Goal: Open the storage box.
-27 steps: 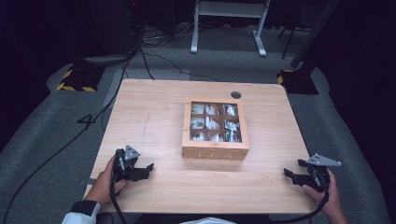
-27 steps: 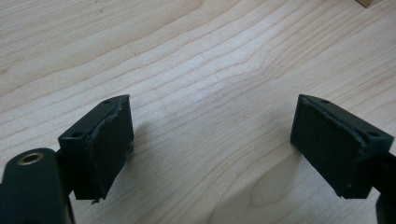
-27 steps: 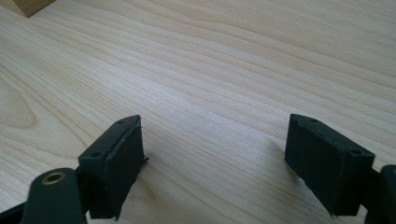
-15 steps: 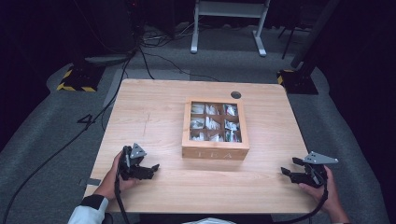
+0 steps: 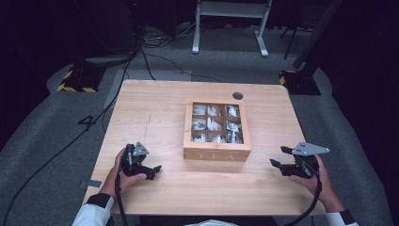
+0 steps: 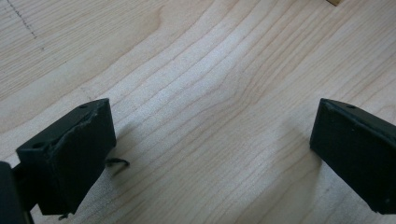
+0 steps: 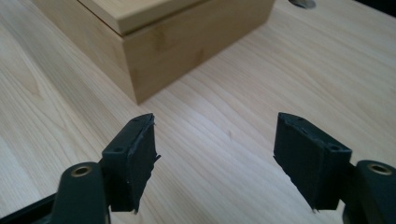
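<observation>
In the high view, the square light wooden tea box with a glass lid (image 5: 217, 129) stands closed in the middle of the pale wooden table (image 5: 150, 108); the left gripper (image 5: 151, 170) and right gripper (image 5: 278, 164) rest well apart from it, so the work seems not yet begun

In the left gripper view, the jaws stand spread over bare table

In the right gripper view, the jaws are spread too, with nothing between them, and the box corner (image 7: 140, 51) lies near ahead, untouched

Dark room, grey carpet floor (image 5: 56, 141), white stand (image 5: 230, 23), cables (image 5: 155, 40), light wooden table (image 5: 155, 108).
</observation>
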`<state>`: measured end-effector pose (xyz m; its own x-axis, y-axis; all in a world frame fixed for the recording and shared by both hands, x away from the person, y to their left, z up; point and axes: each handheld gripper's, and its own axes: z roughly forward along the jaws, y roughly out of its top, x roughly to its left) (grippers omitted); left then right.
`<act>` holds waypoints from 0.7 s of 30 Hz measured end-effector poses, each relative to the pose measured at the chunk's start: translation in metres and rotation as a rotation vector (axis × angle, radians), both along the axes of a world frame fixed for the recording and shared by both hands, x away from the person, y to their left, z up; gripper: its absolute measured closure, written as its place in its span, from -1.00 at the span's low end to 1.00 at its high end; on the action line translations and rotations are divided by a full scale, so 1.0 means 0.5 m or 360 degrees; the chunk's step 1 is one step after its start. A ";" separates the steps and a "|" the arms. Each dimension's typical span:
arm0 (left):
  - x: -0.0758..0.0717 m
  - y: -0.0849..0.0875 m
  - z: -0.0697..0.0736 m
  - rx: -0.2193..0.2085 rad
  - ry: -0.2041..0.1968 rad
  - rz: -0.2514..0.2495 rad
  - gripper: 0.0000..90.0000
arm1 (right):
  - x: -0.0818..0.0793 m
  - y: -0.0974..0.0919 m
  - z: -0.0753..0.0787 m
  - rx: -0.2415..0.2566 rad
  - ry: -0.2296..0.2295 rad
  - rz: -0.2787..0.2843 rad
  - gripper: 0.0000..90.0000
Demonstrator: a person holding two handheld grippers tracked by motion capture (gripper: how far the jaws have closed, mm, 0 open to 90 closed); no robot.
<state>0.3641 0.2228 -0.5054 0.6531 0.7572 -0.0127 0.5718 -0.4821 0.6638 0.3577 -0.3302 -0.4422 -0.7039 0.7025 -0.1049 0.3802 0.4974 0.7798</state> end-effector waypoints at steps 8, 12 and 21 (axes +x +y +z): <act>0.000 -0.001 -0.001 -0.0010 0.0005 0.0004 -0.99 | 0.022 0.056 0.022 0.0035 -0.0018 0.0095 -0.26; 0.000 0.000 0.000 -0.0001 -0.0001 0.0002 -0.99 | 0.030 0.081 0.022 0.0045 -0.0012 0.0137 -0.23; -0.001 -0.003 0.000 -0.0006 0.0005 0.0017 -0.99 | 0.042 0.122 0.010 0.0062 0.0018 0.0193 -0.12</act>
